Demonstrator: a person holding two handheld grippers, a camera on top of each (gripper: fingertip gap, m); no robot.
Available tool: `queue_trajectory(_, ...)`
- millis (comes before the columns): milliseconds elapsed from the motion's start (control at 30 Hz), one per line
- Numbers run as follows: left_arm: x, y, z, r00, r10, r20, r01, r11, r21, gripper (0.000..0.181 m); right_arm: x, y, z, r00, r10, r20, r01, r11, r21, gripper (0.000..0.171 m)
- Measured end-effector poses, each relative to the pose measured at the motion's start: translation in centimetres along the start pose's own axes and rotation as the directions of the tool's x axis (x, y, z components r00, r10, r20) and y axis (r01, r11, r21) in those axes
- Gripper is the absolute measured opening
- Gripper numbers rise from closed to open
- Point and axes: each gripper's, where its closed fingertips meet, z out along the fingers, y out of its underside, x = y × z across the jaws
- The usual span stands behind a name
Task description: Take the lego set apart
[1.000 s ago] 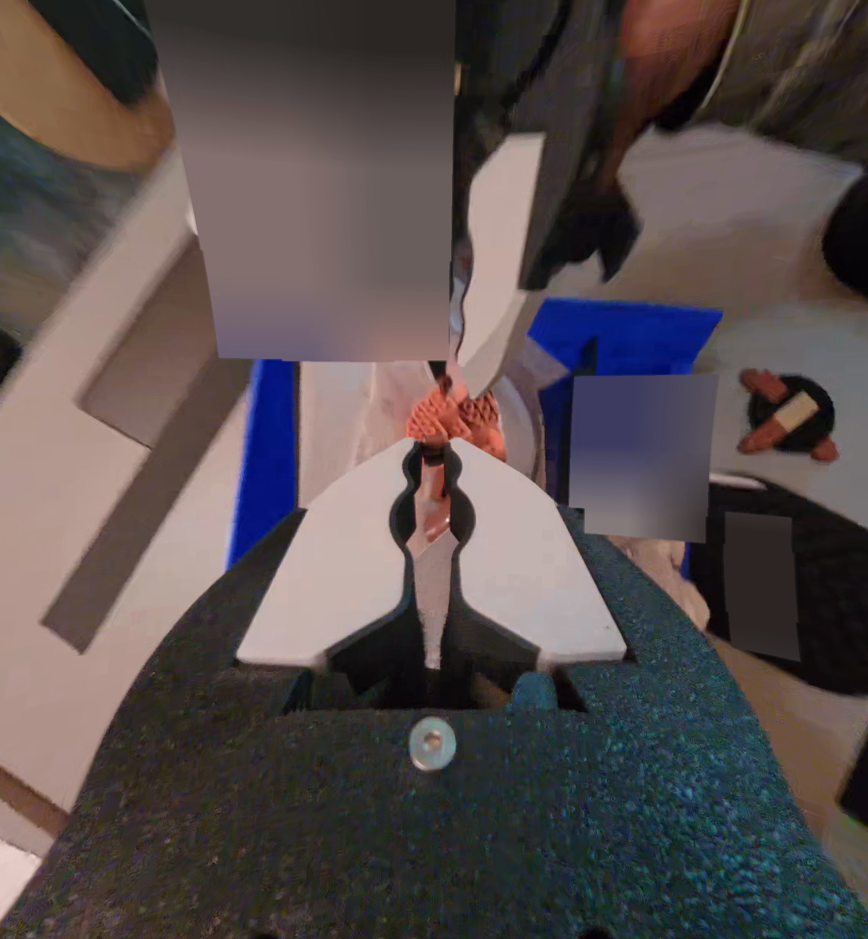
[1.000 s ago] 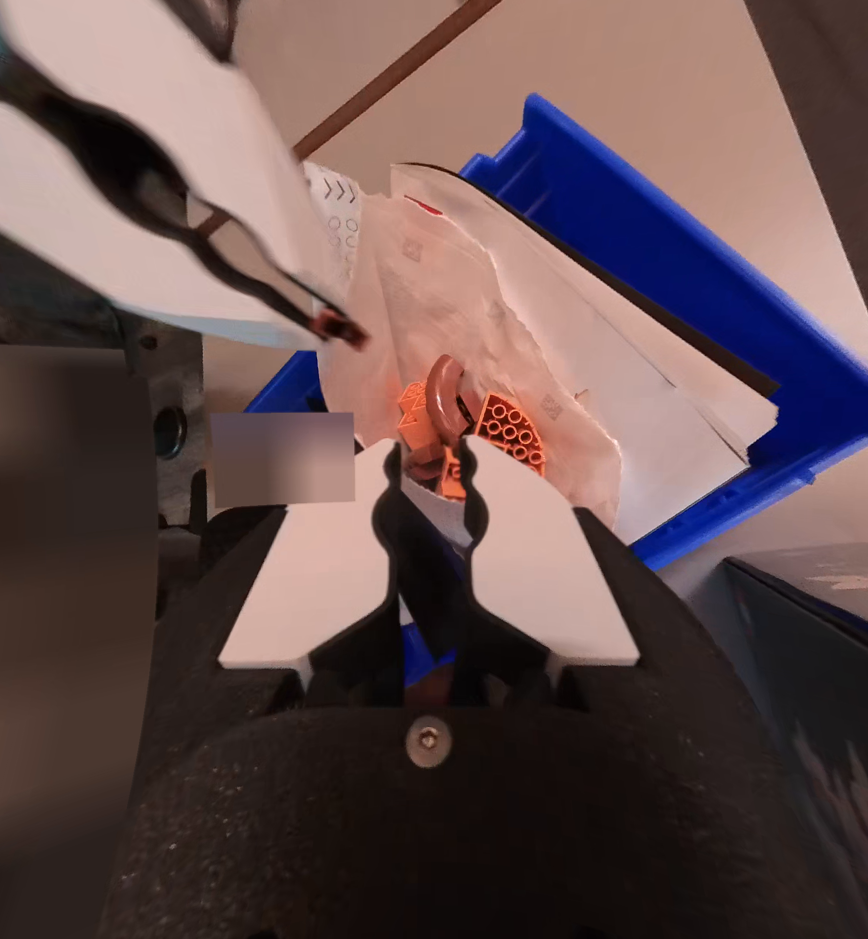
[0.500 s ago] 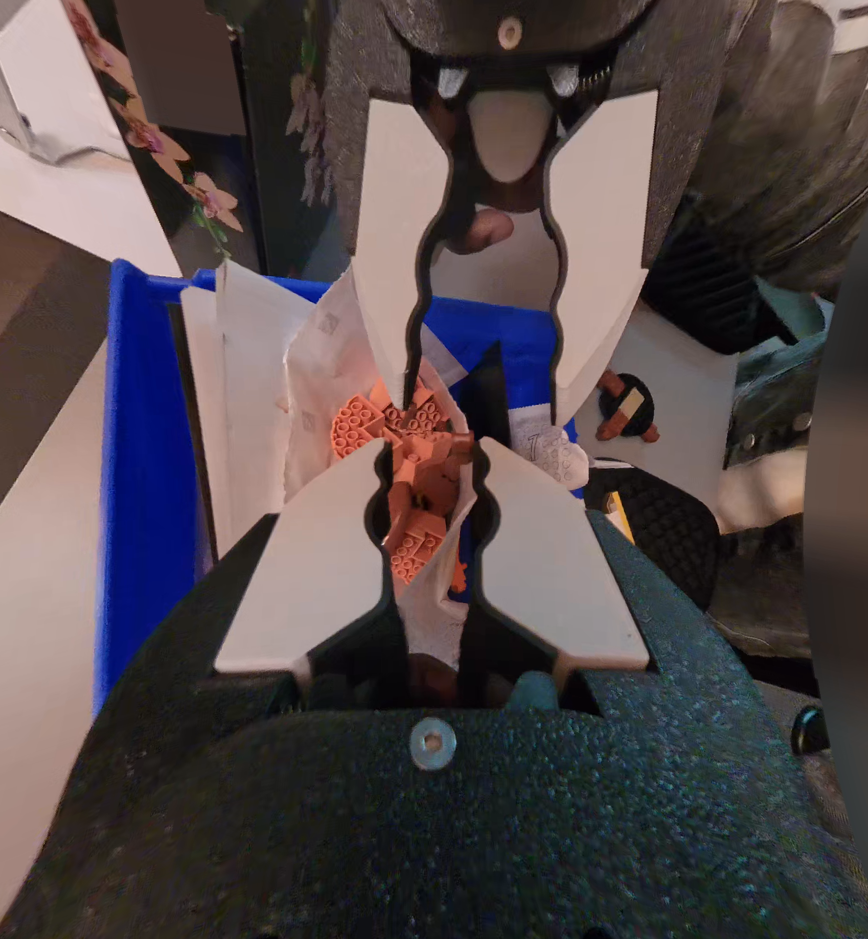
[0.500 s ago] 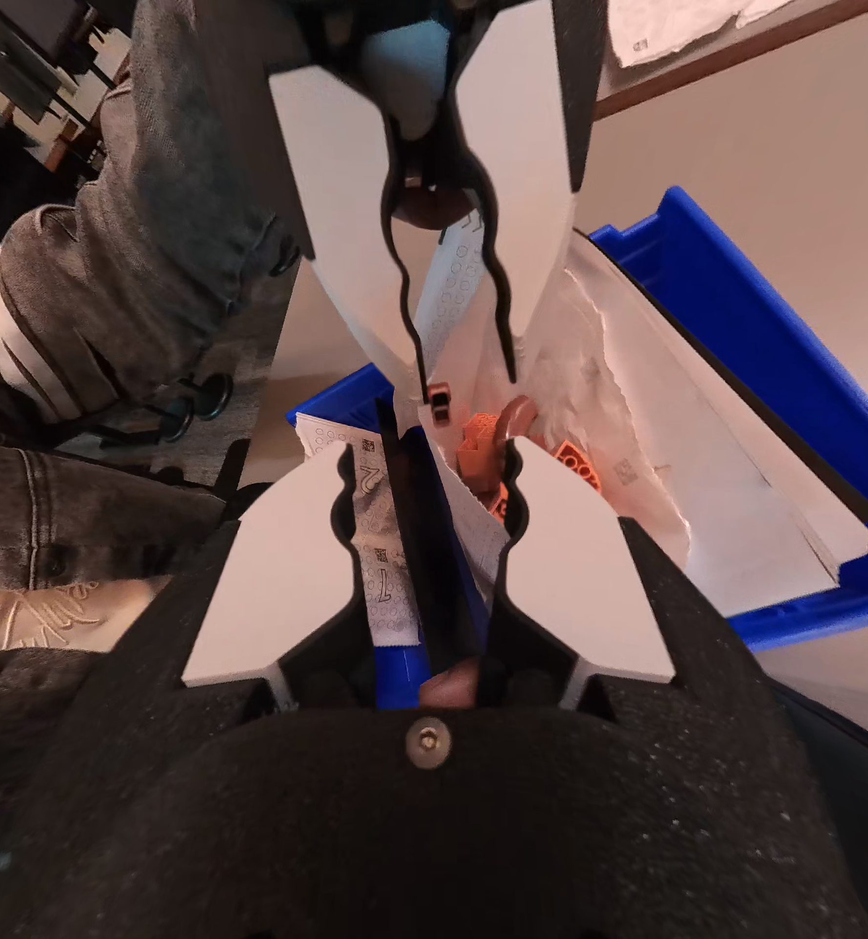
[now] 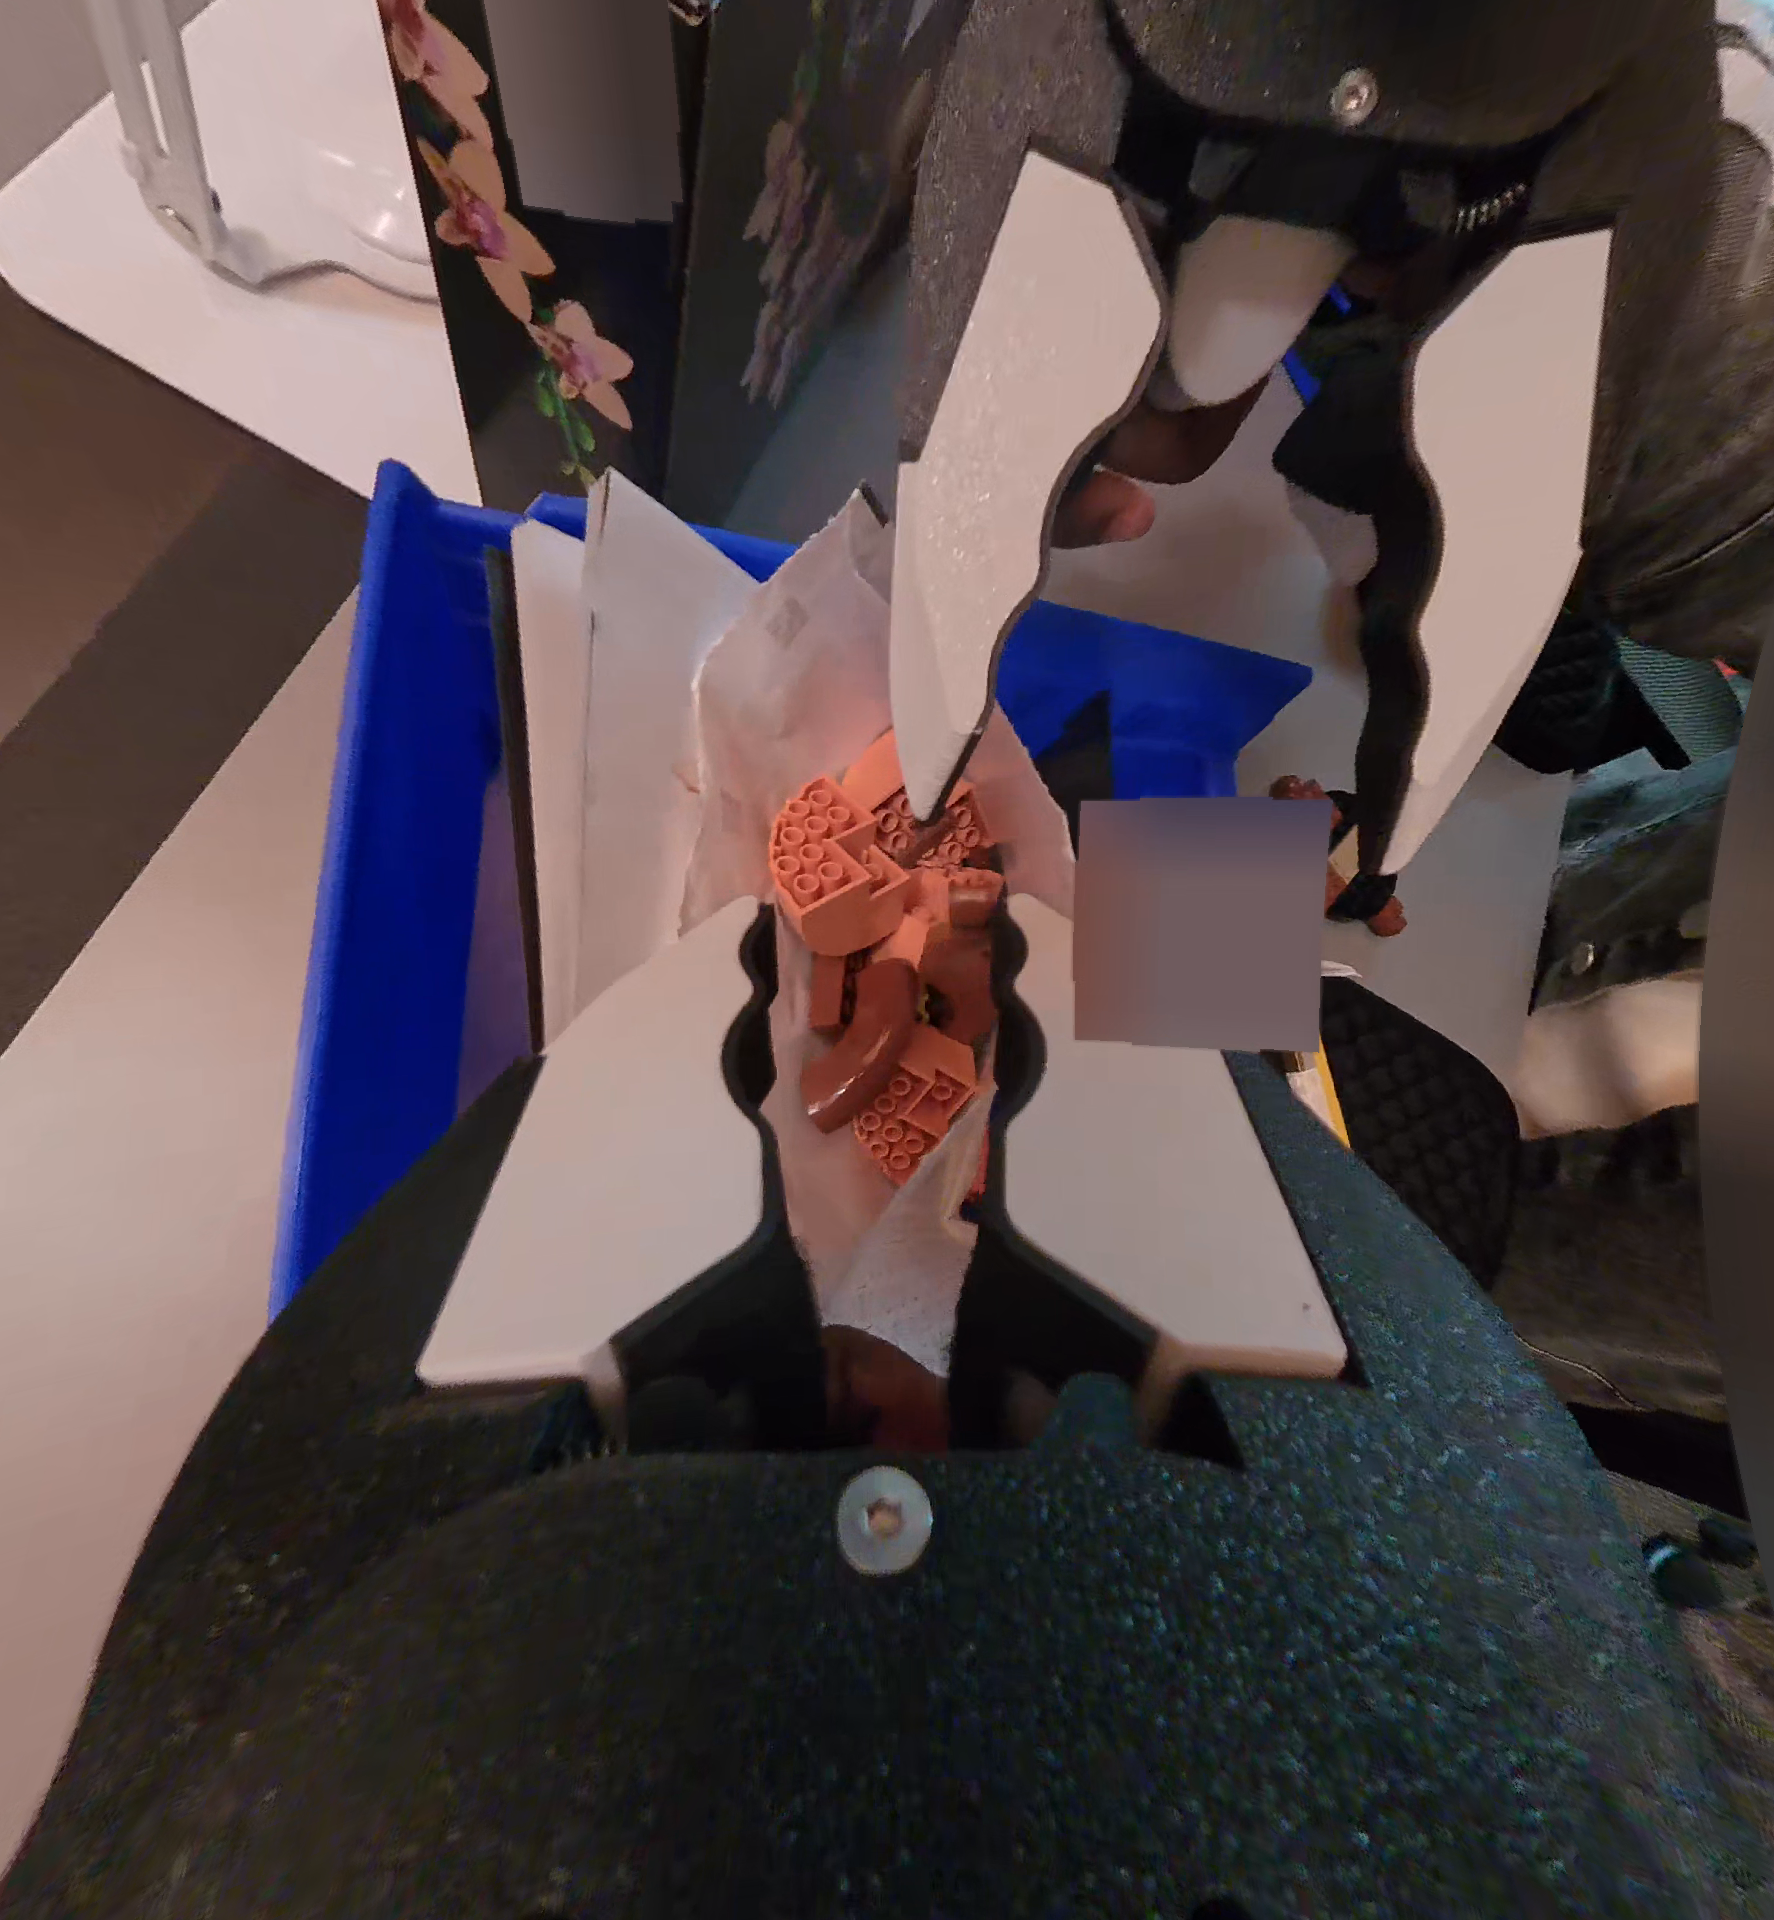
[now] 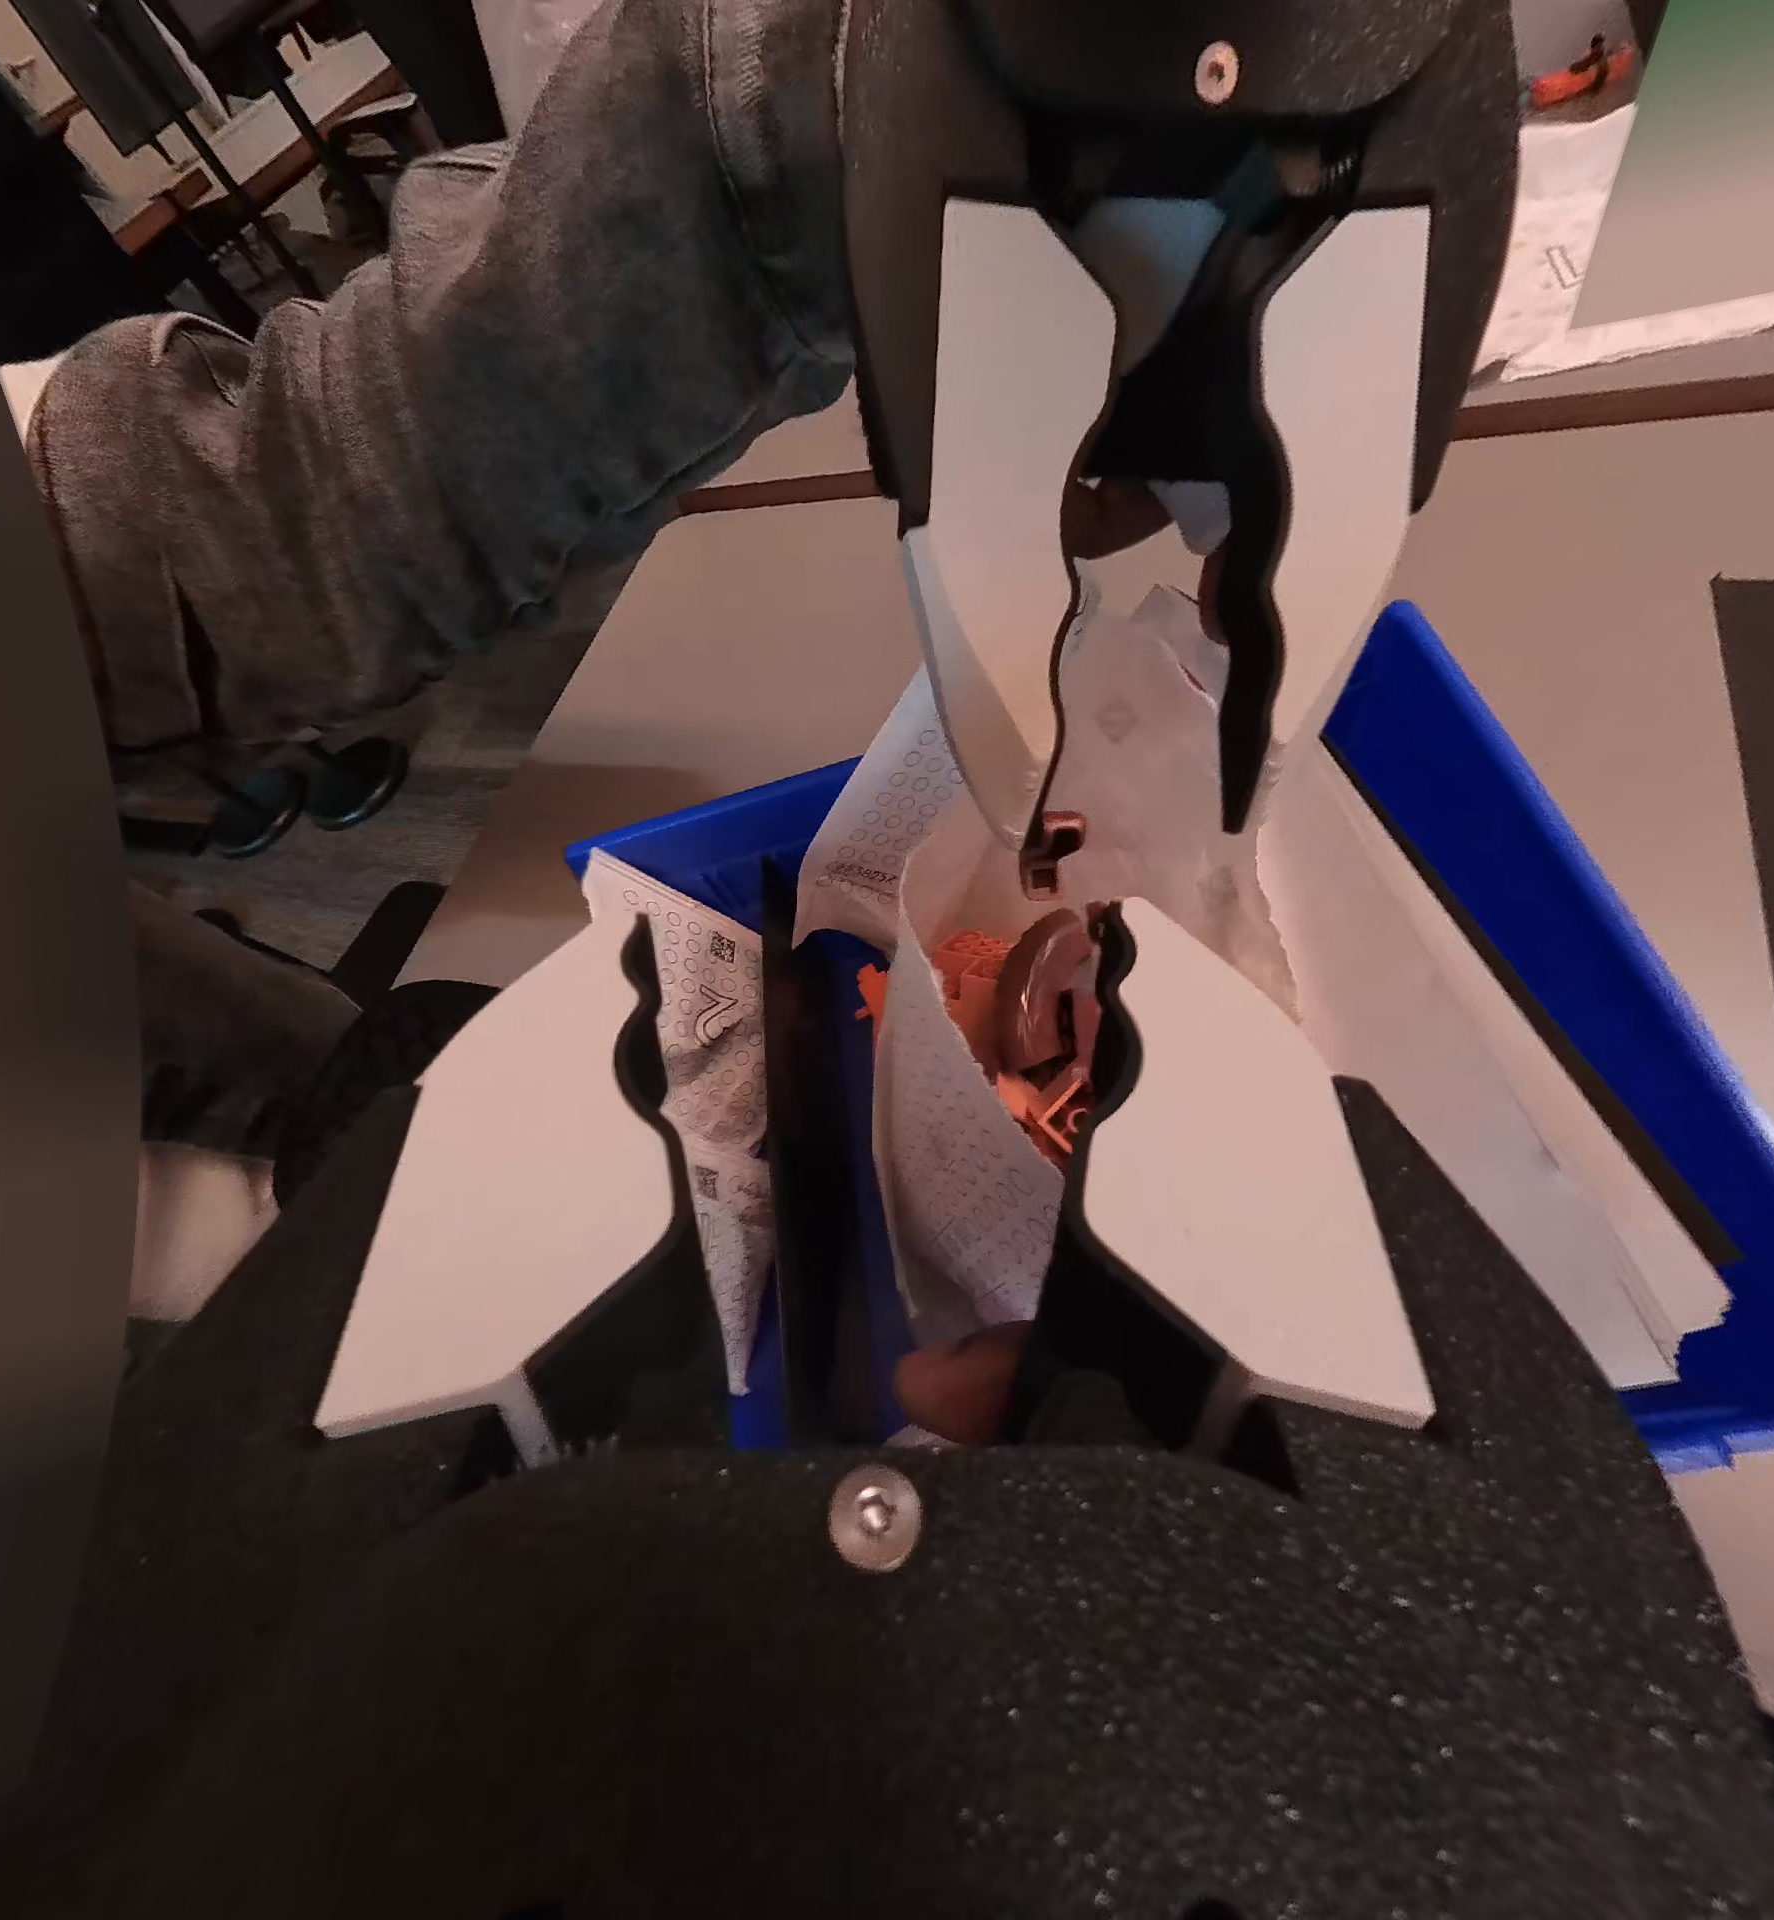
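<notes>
A torn white paper bag (image 5: 800, 665) stands in a blue bin (image 5: 395, 883) and holds several orange and brown lego pieces (image 5: 841, 873). My left gripper (image 5: 883, 925) is open, its fingers astride the bag's mouth. My right gripper (image 5: 1153, 847) comes in from the far side, open wide, with one fingertip among the pieces. In the right wrist view my right gripper (image 6: 878, 920) spans the bag (image 6: 966, 1143) and a black divider (image 6: 800, 1143). My left gripper (image 6: 1132, 831) hangs above the pieces (image 6: 1044, 997). A small dark brown piece (image 6: 1054, 847) sits at one of its fingertips.
A second printed paper bag (image 6: 717, 1039) stands beyond the divider, within the bin walls (image 6: 1537, 883). A black box with flower pictures (image 5: 550, 312) stands behind the bin. A small brown lego assembly (image 5: 1371, 904) lies on the table to the right. A person's grey-trousered legs (image 6: 447, 416) are nearby.
My left gripper, shut on the small brown piece a second ago, swung over the bag and opened. My right gripper opened wide and lowered one finger into the bag.
</notes>
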Motion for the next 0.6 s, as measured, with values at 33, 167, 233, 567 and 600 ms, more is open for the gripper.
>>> queue_trajectory(33, 0.0, 0.1, 0.1, 1.000, -0.002, -0.005, 0.002, 1.000, -0.005, 0.039, 0.1, -0.2, -0.1, 1.000, -0.013, -0.010, 0.013, 1.000, 0.011, 0.080)
queue_trajectory(167, -0.3, 0.7, 0.6, 1.000, -0.001, -0.003, 0.001, 1.000, -0.031, 0.040, -0.1, -1.0, -0.4, 0.999, -0.035, -0.012, 0.035, 0.998, 0.049, 0.076)
queue_trajectory(233, -0.1, 0.5, 0.7, 1.000, 0.008, -0.013, -0.008, 1.000, -0.023, 0.039, -0.2, -0.9, 0.0, 0.999, -0.041, -0.001, 0.041, 0.998, 0.042, 0.076)
queue_trajectory(567, -0.2, -0.4, 0.2, 1.000, 0.020, 0.014, -0.020, 0.999, 0.035, 0.037, -0.5, 1.0, 0.5, 1.000, -0.010, 0.023, 0.011, 1.000, -0.022, 0.077)
queue_trajectory(600, -0.2, -0.5, 0.3, 1.000, 0.020, 0.018, -0.021, 0.999, 0.047, 0.037, -0.6, 0.9, 0.5, 1.000, -0.013, 0.027, 0.014, 1.000, -0.017, 0.077)
